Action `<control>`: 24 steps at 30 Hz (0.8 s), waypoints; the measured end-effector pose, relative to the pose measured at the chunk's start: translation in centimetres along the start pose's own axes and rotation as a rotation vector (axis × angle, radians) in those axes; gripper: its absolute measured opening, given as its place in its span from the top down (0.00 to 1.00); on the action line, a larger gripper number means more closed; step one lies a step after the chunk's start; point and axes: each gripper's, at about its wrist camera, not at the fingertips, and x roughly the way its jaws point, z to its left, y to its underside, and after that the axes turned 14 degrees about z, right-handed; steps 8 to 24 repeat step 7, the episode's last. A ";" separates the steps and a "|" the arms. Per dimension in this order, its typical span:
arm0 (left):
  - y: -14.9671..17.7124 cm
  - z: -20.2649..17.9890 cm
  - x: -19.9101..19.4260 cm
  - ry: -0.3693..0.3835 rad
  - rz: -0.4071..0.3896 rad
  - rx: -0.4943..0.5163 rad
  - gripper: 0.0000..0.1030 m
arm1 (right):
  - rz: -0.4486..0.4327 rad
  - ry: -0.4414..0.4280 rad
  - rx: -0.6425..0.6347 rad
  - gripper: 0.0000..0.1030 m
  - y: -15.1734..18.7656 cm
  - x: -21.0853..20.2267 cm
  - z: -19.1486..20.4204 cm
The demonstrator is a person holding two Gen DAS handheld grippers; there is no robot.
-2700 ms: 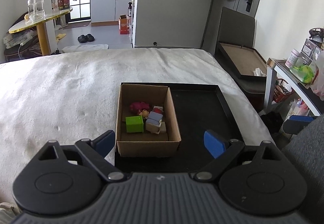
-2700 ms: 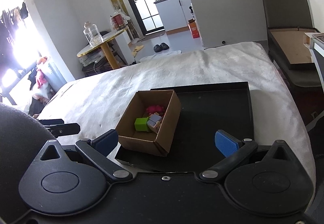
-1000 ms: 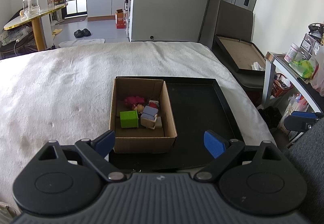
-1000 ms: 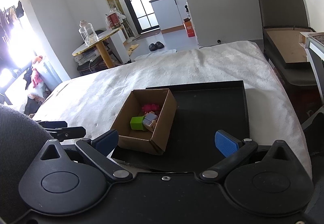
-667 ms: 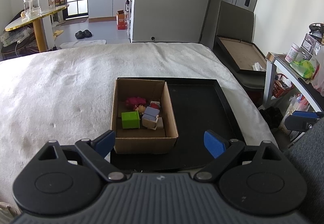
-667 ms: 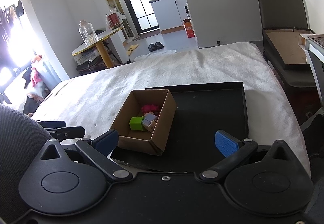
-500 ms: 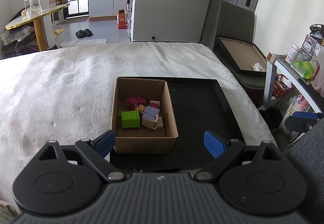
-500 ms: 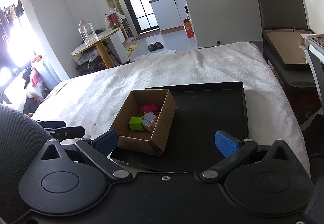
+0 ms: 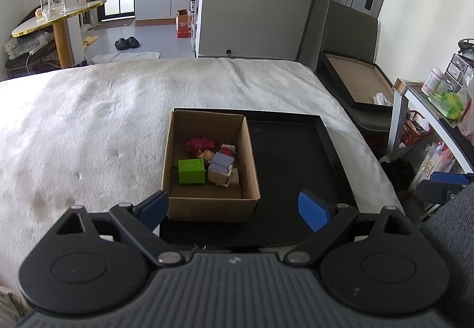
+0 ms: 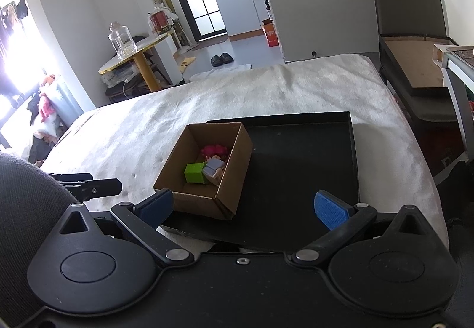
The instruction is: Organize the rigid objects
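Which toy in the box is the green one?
The green block, a plain cube at the left of the cardboard box. Beside it sit a pale purple block and a pink toy farther back.

We see a daylit room, sharp throughout. In the right wrist view an arched opening [image 10: 17, 40] at left is blown out to white glare. Fisheye bending curves walls and darkens the corners; the black tray [image 9: 296, 156] shows little detail.
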 end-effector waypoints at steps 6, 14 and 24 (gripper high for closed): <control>0.0 -0.1 0.0 -0.002 -0.002 0.001 0.09 | 0.003 0.004 0.000 0.00 0.0 0.0 0.1; 0.0 -0.1 0.0 -0.001 -0.001 0.002 0.09 | 0.003 0.003 0.000 0.00 0.0 0.1 0.2; 0.0 -0.1 0.0 -0.001 -0.001 0.002 0.09 | 0.003 0.003 0.000 0.00 0.0 0.1 0.2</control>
